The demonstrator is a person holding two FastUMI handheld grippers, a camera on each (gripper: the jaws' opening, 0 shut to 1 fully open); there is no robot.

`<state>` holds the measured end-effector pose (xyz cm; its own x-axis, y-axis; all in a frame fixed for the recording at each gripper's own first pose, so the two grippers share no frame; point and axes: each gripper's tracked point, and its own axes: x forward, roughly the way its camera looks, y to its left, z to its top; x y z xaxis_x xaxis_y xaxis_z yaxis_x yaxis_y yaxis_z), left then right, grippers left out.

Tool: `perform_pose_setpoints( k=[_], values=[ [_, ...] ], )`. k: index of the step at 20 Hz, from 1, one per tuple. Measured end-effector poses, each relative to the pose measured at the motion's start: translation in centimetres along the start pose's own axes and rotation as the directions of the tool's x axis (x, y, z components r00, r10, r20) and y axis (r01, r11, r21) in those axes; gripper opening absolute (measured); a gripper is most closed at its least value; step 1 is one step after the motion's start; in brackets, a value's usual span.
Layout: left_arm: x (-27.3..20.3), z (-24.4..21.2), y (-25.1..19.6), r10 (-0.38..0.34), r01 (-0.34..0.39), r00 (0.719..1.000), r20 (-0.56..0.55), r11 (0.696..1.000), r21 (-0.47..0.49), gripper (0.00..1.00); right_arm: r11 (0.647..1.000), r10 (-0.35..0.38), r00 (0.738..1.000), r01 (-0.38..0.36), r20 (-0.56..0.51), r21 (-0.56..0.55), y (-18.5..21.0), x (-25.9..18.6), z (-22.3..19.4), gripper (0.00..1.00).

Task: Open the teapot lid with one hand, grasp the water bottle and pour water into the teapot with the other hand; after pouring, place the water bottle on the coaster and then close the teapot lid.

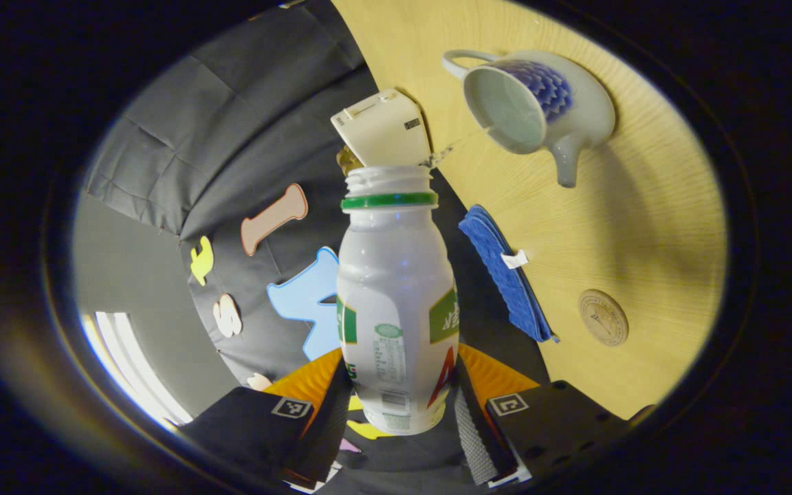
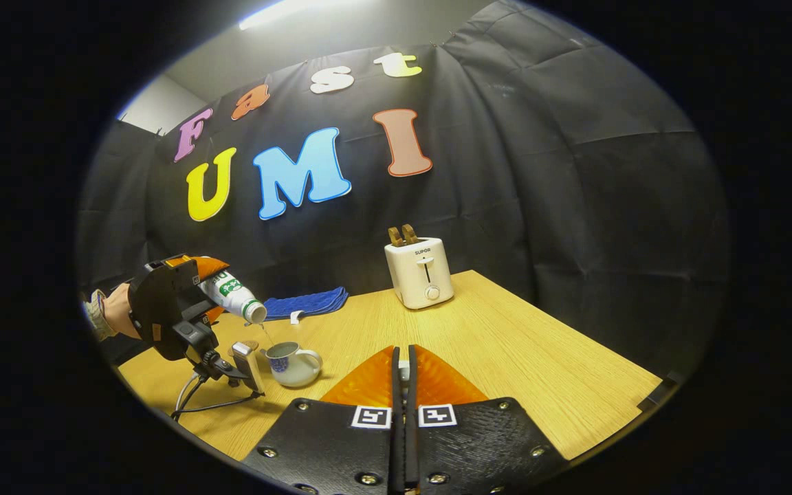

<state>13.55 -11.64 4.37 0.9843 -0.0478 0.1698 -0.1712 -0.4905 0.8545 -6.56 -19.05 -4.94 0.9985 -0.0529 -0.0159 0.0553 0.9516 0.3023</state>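
My left gripper is shut on the lower body of a white water bottle with a green neck ring and no cap. The bottle is tipped over, and a thin stream of water falls from its mouth into the open white-and-blue teapot. From the right gripper view, the same bottle is held by a hand above the teapot. My right gripper hangs over the table middle with its fingers together on a small pale bit, seemingly the lid's knob. A round coaster lies on the table.
A white toaster with two slices of bread stands at the back of the wooden table. A folded blue cloth lies at the far edge, behind the teapot. A cable trails from the left gripper's handle across the table's left side.
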Motion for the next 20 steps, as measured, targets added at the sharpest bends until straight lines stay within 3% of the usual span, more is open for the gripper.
perform_pose_setpoints(
  k=[1,2,3,8,9,13,14,15,16,18,20],
  values=[
    [0.0,0.2,0.0,0.0,0.0,1.0,0.003,1.0,0.002,0.82,1.0,-0.001,1.0,0.001,-0.001,0.001,-0.1,-0.1,0.0,0.0],
    [0.0,0.2,0.0,0.001,-0.001,1.0,0.006,1.0,0.002,0.78,1.0,-0.002,1.0,0.002,-0.003,0.002,-0.2,0.0,-0.1,0.0],
    [0.0,0.3,-0.2,-0.001,0.001,1.0,0.006,1.0,-0.001,0.82,1.0,-0.003,1.0,0.003,-0.004,0.004,-0.3,0.0,-0.2,0.0],
    [0.1,0.5,-0.4,-0.002,0.002,1.0,0.003,1.0,0.004,0.82,1.0,-0.009,1.0,0.009,-0.008,0.013,-0.5,0.0,-0.3,0.0],
    [0.1,0.5,-0.4,0.001,-0.001,1.0,0.004,1.0,0.005,0.78,1.0,-0.009,1.0,0.009,-0.008,0.012,-0.4,-0.1,-0.3,0.0],
    [-0.1,0.9,-0.5,0.004,-0.004,1.0,0.009,1.0,0.007,0.78,1.0,-0.007,1.0,0.007,-0.009,0.01,-0.3,-0.1,-0.3,0.0],
    [0.0,0.9,-0.5,0.003,-0.004,1.0,0.011,1.0,0.005,0.82,1.0,-0.008,1.0,0.008,-0.009,0.009,-0.3,-0.1,-0.2,0.0],
    [0.0,0.9,-0.6,-0.002,0.002,1.0,0.015,1.0,-0.006,0.78,1.0,-0.007,1.0,0.007,-0.009,0.008,-0.3,0.0,-0.2,0.0],
    [0.1,0.9,-0.8,-0.012,0.013,1.0,0.019,0.999,-0.029,0.82,1.0,-0.006,1.0,0.006,-0.01,0.007,-0.2,-0.1,-0.3,0.0],
    [0.2,1.0,-1.3,-0.038,0.041,0.999,0.028,0.992,-0.116,0.78,1.0,-0.006,1.0,0.006,-0.014,0.005,-0.1,0.0,-0.3,0.0],
    [0.1,0.8,-2.4,-0.074,0.08,0.997,0.033,0.963,-0.257,0.84,1.0,-0.003,1.0,0.003,-0.017,0.007,0.1,0.0,-0.3,0.0]
  ],
)
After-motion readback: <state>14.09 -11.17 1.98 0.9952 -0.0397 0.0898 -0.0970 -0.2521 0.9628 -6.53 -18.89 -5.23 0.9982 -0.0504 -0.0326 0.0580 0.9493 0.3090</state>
